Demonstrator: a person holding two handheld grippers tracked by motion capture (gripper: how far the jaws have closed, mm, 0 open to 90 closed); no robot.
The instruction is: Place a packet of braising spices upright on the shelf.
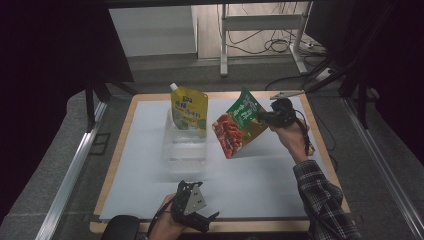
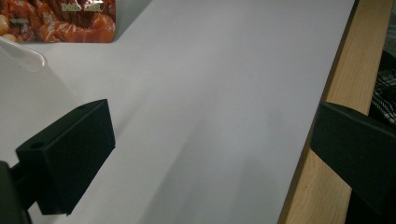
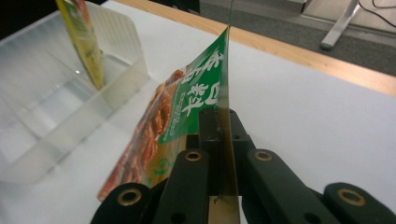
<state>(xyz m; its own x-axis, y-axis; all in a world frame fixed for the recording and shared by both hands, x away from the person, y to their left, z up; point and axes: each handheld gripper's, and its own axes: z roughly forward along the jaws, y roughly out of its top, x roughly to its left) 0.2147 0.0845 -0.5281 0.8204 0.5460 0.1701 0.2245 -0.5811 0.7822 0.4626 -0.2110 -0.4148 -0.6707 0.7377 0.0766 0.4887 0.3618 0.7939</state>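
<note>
High view, two pouches, green pouch (image 1: 240, 127) in right tongs (image 1: 264, 118), yellow pouch (image 1: 189, 110) seemingly in tray (image 1: 184, 150)

A yellow pouch (image 1: 189, 111) with a white spout stands upright in the far end of a clear tray (image 1: 184, 150), left of centre on a white sheet (image 1: 250, 185). The sheet covers a wooden board (image 1: 112, 175), whose edge shows all round it. The board rests on a grey surface (image 1: 50, 170) between metal rails (image 1: 70, 175). Beyond, a white frame (image 1: 223, 45) and loose cables (image 1: 280, 42) occupy the floor.
</note>
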